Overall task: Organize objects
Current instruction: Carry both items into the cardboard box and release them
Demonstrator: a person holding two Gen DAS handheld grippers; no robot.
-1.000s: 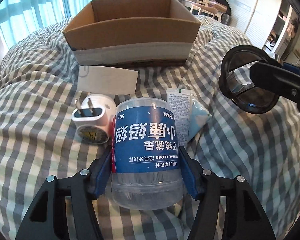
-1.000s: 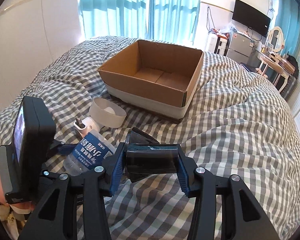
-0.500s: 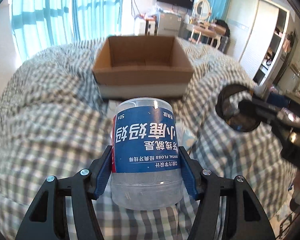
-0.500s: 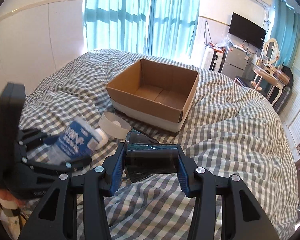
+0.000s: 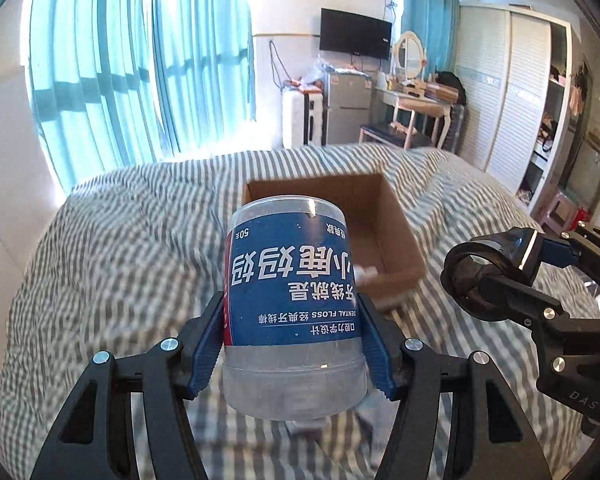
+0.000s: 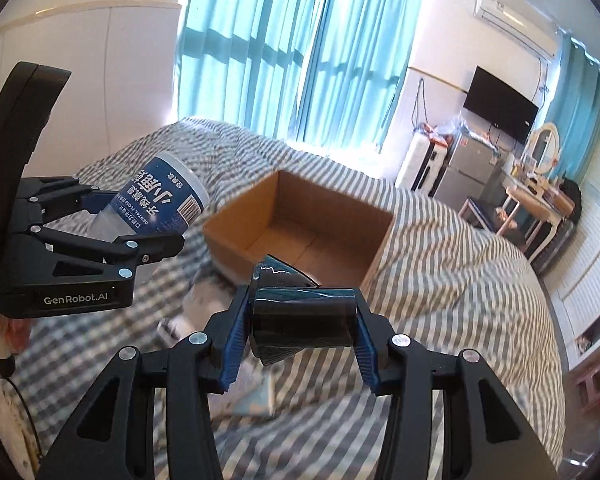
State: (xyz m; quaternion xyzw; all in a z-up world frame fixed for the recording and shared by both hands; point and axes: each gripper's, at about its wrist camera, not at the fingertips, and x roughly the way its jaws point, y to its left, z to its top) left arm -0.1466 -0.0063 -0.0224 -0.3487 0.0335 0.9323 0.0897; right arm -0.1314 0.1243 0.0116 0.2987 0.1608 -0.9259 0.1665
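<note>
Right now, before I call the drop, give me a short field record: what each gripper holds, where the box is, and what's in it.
left gripper: shut on dental floss jar, held in the air
right gripper: shut on black ring-shaped object, also lifted
cardboard box: open, on the checkered bedcover, ahead of both grippers
box contents: the floor that shows looks bare; part of it is hidden
blur: bedcover near the grippers too smeared to read

Your clear dental floss jar (image 5: pixel 294 304), blue label inverted; your dark glossy cup (image 6: pixel 304 318), sideways; open cardboard box (image 6: pixel 300 220) on the bed.
</note>
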